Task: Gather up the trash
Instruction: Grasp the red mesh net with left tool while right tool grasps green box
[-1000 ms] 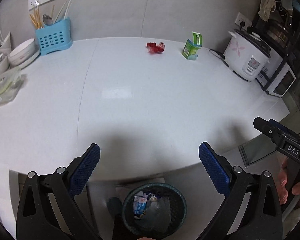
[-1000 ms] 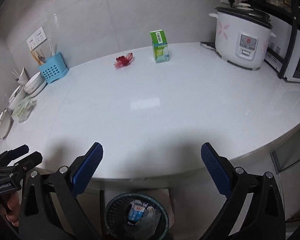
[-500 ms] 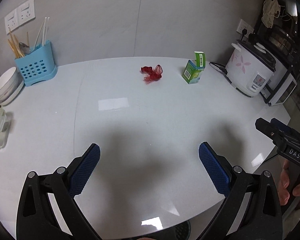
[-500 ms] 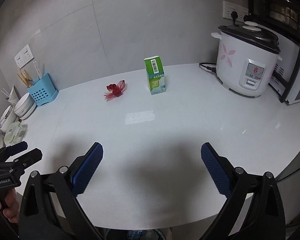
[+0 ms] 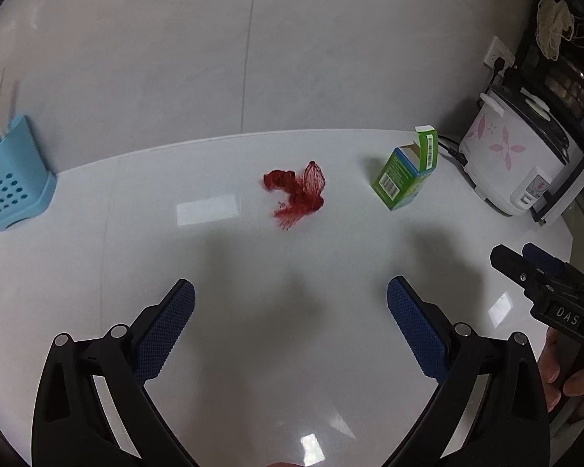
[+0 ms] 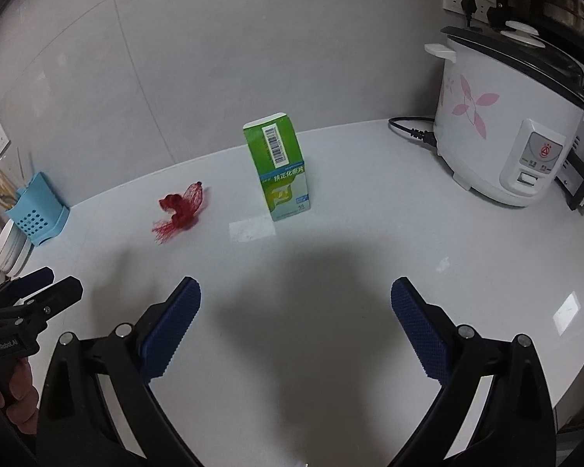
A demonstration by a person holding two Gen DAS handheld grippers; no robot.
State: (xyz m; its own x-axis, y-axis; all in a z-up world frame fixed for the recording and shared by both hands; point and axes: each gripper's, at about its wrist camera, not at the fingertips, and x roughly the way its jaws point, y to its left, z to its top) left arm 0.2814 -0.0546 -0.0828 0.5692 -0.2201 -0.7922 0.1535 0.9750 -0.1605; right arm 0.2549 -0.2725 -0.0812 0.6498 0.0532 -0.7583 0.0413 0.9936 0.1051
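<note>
kitchen counter (image 5: 97, 272), white and glossy, seen from two handheld grippers held above its near edge. at the far left a blue utensil holder (image 5: 13, 171) stands against the wall. the left gripper (image 5: 291, 301) has its blue-padded fingers spread wide and holds nothing; a crumpled red mesh net (image 5: 298, 190) lies on the counter straight ahead of it, a little way off, centred between the fingers, its frayed tail pointing back toward them. further right, an opened green carton (image 6: 282, 171) stands upright near the back wall, its flap raised; it sits ahead of the right gripper (image 6: 296, 303), slightly left of centre, and those fingers are also wide apart and empty. a white rice cooker (image 6: 514, 116) stands at the far right, apart from the carton. by position, the left hand is nearer the net and the right hand nearer the carton.
</note>
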